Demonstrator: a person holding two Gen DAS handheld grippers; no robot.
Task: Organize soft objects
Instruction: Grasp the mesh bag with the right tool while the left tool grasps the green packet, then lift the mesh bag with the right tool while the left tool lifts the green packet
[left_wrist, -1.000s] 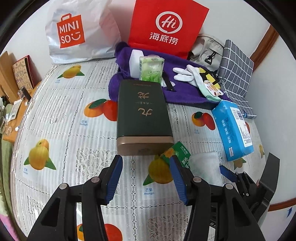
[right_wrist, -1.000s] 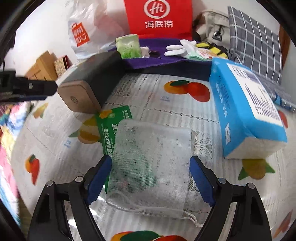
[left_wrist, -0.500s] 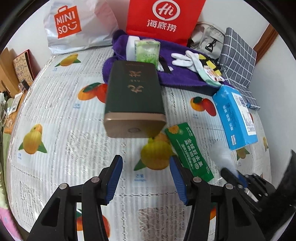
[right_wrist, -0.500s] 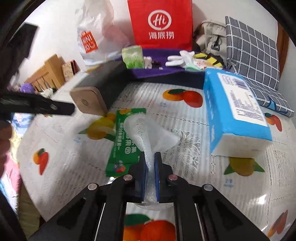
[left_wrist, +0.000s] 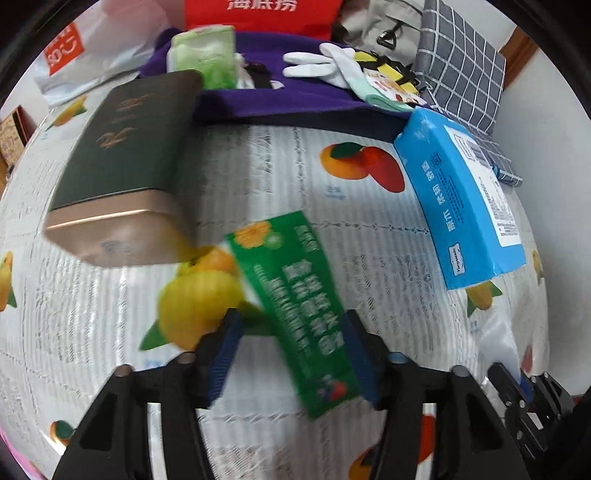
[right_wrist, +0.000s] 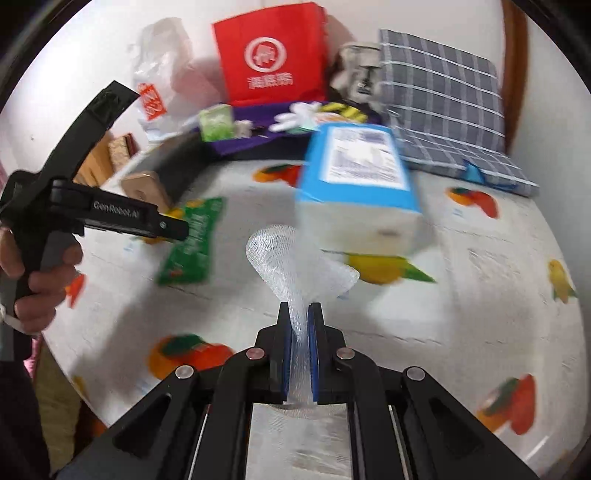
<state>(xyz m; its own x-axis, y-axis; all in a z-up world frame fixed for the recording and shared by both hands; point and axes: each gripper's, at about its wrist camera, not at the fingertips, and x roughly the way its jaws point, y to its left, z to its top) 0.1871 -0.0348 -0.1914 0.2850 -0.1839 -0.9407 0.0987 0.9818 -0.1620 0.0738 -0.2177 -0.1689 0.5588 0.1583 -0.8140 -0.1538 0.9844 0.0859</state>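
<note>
Right hand-held gripper (right_wrist: 299, 317) pinches the mesh bag (right_wrist: 295, 262); left hand-held gripper (left_wrist: 290, 336) spread over green packet (left_wrist: 291, 302).

A bed covered in a white fruit-print sheet (left_wrist: 280, 177) fills both views. In the left wrist view, a green packet (left_wrist: 295, 295) lies at centre, a dark green tin (left_wrist: 122, 158) at left, a blue tissue pack (left_wrist: 465, 195) at right, and a purple cloth (left_wrist: 295, 92) and grey checked cushion (left_wrist: 461, 66) along the top.

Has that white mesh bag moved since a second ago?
Yes. The mesh bag lay flat over the green packet; now the right gripper has pinched it and lifted it off to the right, leaving the packet uncovered.
</note>
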